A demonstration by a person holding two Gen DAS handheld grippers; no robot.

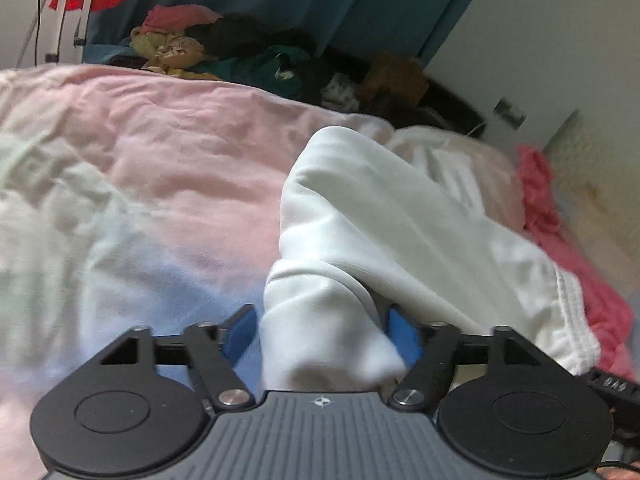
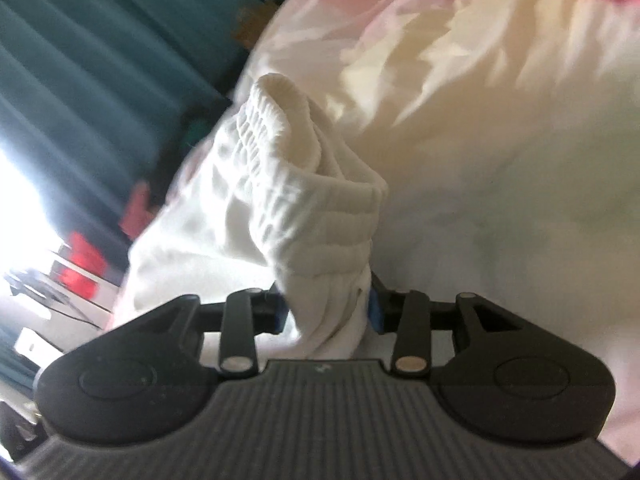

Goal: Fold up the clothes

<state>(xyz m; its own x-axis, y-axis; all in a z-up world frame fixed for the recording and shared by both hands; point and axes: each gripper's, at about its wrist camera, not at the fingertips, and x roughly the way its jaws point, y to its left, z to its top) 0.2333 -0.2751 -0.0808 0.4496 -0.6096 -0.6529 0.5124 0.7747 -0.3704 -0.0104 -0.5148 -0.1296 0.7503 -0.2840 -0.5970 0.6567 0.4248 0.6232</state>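
While both my tools grip it, the soft white fleece garment with a ribbed elastic band (image 1: 384, 216) hangs lifted over the pale pink bedsheet (image 1: 160, 152). My left gripper (image 1: 320, 336) is clamped around a thick bunched fold, and my right gripper (image 2: 326, 308) is pinched on cloth just below the gathered waistband (image 2: 316, 184). I judge the garment light, limp and apt to sag, so the firmer elastic edge looks the surest hold. A heap of unfolded clothes (image 1: 240, 52) waits beyond.
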